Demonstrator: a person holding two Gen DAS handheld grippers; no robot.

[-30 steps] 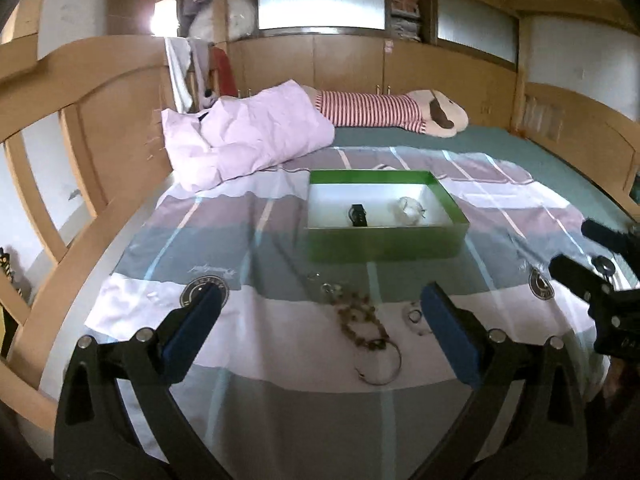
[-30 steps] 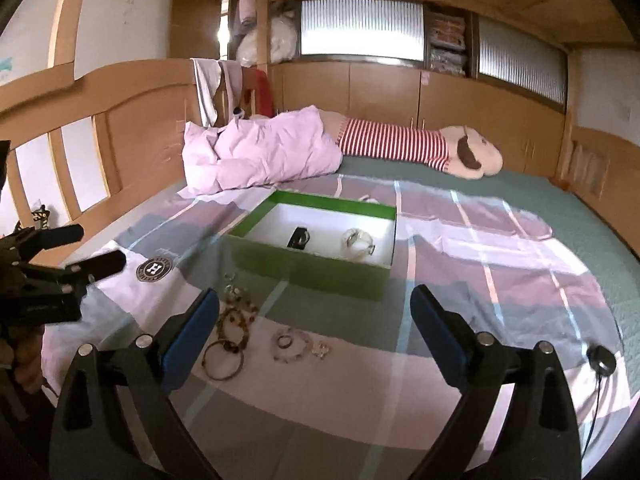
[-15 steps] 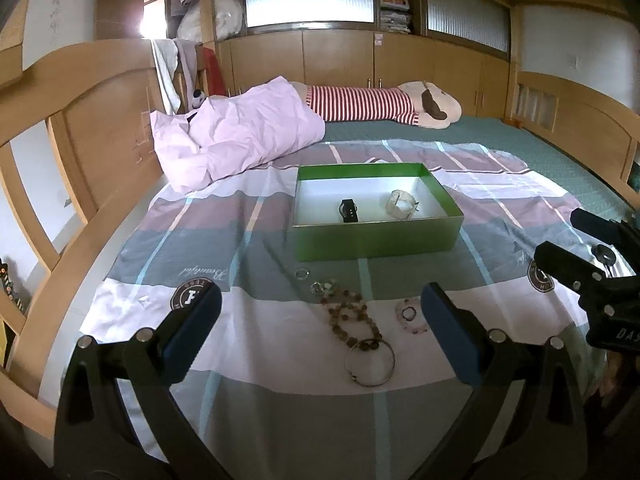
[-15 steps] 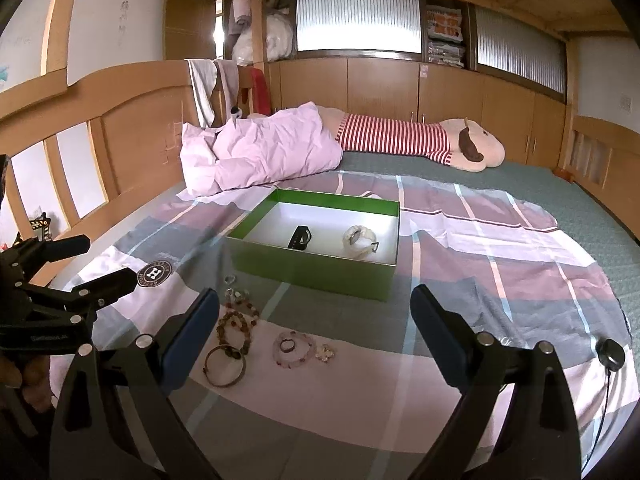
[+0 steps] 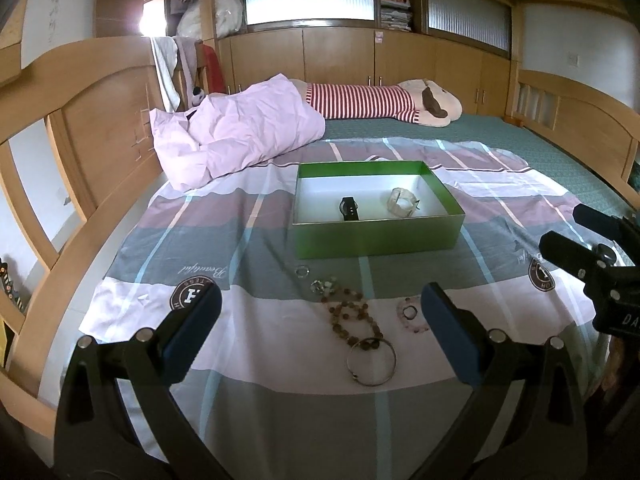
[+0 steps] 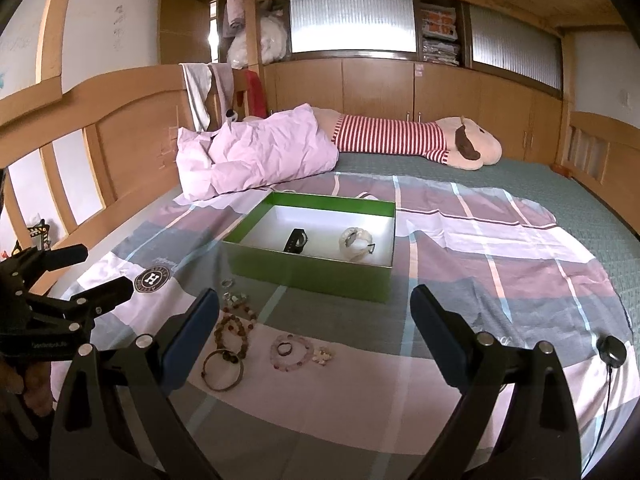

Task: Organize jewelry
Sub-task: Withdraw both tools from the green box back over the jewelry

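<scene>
Beyond spread jaws, bangle point(image 5: 371, 361), beads point(image 5: 352, 315)

Over the last second both cameras drew back and rose a little from the bed point(image 5: 520, 132). In the left wrist view the green box point(image 5: 376, 236) and the loose jewelry point(image 5: 354, 316) near the bed's foot edge slid up in frame, and more of the bedspread's near edge came into sight. The right hand-held gripper point(image 5: 576, 236), wide open, shifted slightly at that view's right side. In the right wrist view the left hand-held gripper point(image 6: 86, 270), also open, climbed higher at the left side
</scene>
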